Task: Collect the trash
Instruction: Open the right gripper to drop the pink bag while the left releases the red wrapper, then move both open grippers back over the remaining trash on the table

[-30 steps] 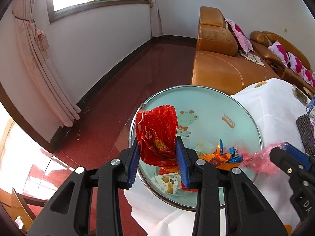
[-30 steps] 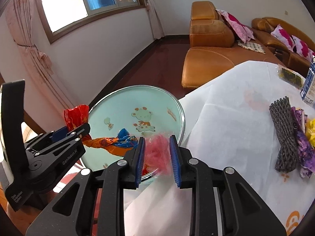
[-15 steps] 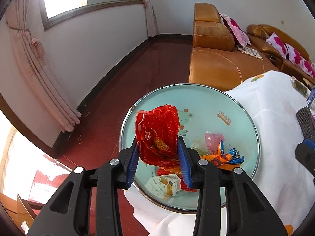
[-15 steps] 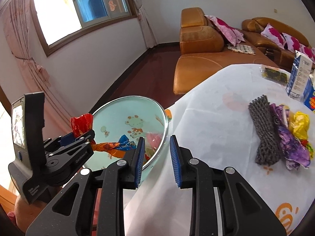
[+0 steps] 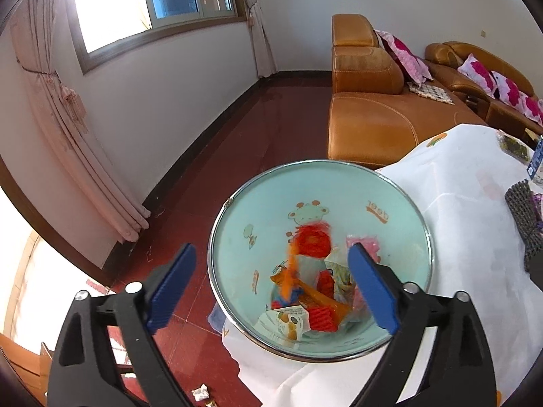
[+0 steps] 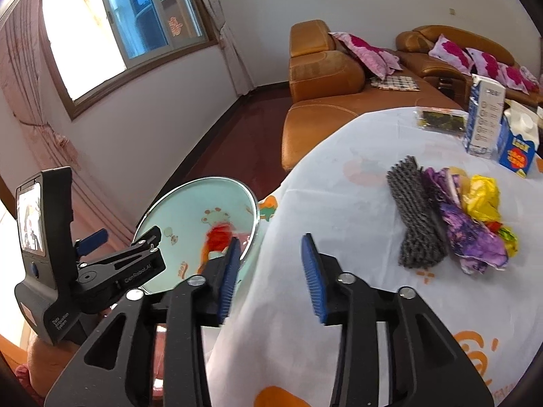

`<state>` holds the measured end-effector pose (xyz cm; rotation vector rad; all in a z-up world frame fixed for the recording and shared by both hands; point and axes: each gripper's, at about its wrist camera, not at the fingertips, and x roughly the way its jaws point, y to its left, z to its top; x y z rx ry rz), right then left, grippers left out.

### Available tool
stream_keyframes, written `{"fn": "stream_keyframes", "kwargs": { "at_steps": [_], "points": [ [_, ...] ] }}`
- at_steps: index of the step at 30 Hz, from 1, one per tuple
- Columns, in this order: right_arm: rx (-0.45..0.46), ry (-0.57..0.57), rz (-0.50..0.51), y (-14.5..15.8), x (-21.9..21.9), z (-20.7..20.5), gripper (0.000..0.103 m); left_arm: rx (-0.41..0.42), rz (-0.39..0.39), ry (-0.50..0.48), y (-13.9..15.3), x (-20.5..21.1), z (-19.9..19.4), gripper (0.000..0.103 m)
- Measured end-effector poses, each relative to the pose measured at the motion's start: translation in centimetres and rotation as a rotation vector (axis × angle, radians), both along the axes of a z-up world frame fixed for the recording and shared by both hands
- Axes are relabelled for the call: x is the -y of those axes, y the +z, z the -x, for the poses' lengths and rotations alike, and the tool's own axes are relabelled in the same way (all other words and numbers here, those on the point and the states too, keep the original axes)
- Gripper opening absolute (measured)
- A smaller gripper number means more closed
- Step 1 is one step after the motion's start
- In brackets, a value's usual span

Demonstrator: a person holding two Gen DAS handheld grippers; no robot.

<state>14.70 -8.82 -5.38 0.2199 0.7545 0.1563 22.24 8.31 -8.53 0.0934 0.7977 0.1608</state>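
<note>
Red wrapper (image 5: 314, 242), blurred, lies apart from both grippers inside the pale green bin (image 5: 237, 237), above a heap of other wrappers and a small carton (image 5: 288, 320) at the bottom. Left gripper (image 5: 271, 288) hangs over the bin's near side, its jaws having just been opening; they now stand wide with nothing between them. Right gripper (image 6: 268, 278) hangs over the edge of the white-clothed surface (image 6: 339, 203), beside the bin; its jaws have also just been opening, stand partly apart, and are empty. Its left finger (image 6: 227, 278) overlaps the bin's rim in the right wrist view. On the surface, well ahead of the right gripper, lie a grey foam net (image 6: 412, 217), a purple wrapper (image 6: 468, 237) touching it, and a yellow wrapper (image 6: 482, 198) just behind. Two cartons (image 6: 485, 118) stand upright farther back. An orange sofa (image 6: 322, 78) stands beyond the surface, and a window (image 6: 118, 23) is on the left wall.
</note>
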Motion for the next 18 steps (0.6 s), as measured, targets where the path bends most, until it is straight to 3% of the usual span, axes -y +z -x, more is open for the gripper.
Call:
{"fn": "stream_keyframes", "kwargs": {
  "at_steps": [10, 18],
  "points": [
    [0.027, -0.072, -0.015, 0.6, 3.3, 2.1, 0.043, 0.017, -0.024, -0.026, 1.0, 1.9, 1.4, 0.095],
    [0.001, -0.157, -0.016, -0.1, 7.3, 3.8, 0.044, 0.015, 0.001, -0.081, 1.2, 4.2, 2.6, 0.097]
  ]
}}
